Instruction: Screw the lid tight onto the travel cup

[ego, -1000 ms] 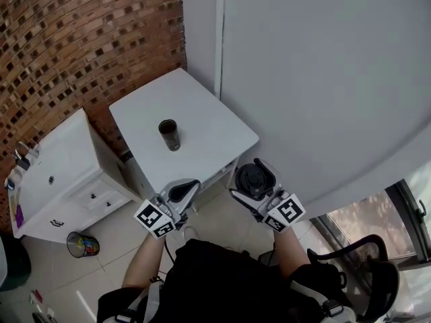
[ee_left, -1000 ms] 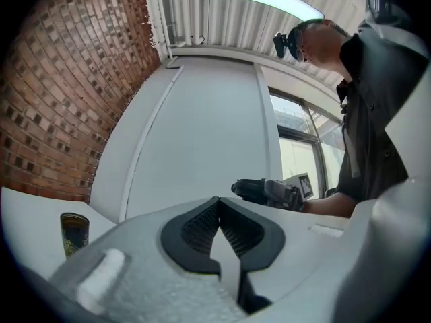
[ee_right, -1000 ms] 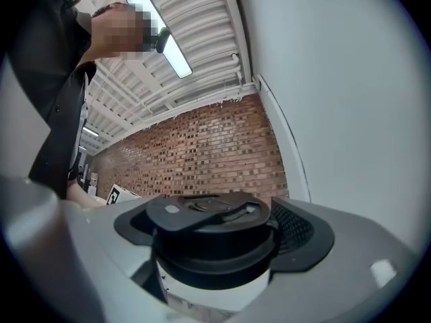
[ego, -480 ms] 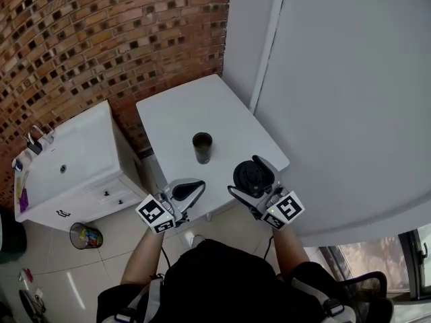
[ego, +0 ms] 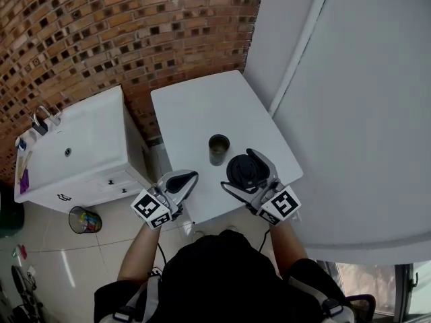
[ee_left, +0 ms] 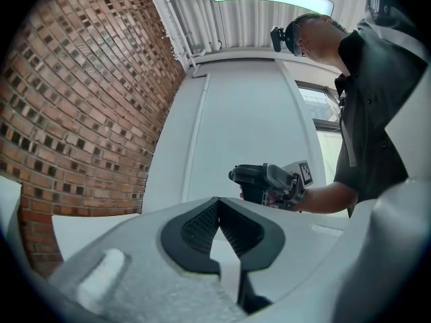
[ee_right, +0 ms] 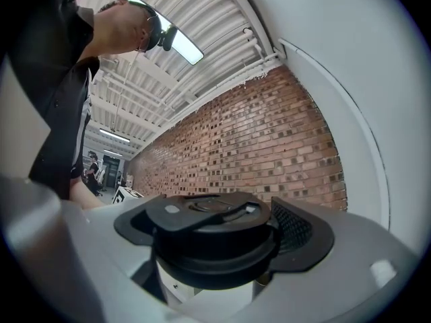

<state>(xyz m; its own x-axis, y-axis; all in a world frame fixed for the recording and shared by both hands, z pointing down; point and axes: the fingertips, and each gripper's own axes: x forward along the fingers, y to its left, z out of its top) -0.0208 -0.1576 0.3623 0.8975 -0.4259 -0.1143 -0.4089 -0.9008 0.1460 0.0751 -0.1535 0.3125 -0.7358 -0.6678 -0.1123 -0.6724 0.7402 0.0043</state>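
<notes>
A dark travel cup (ego: 218, 149) stands upright and open-topped on the small white table (ego: 195, 113). My right gripper (ego: 246, 172) is shut on the round black lid (ego: 243, 170), just right of the cup and above the table's near edge. The lid (ee_right: 209, 237) fills the right gripper view, clamped between the black pads (ee_right: 296, 234). My left gripper (ego: 183, 180) hangs shut and empty over the table's near-left edge, left of the cup. In the left gripper view its ribbed pads (ee_left: 202, 226) meet, and the lid (ee_left: 250, 177) in the right gripper shows beyond them.
A white cabinet (ego: 74, 153) with a tap stands left of the table against the brick wall (ego: 101, 39). A grey wall panel (ego: 357, 99) runs along the table's right side. A small bin (ego: 84, 219) sits on the tiled floor.
Both grippers have come forward from over the floor to the table's near edge. The right one carried the lid up beside the cup. The left stayed shut.
</notes>
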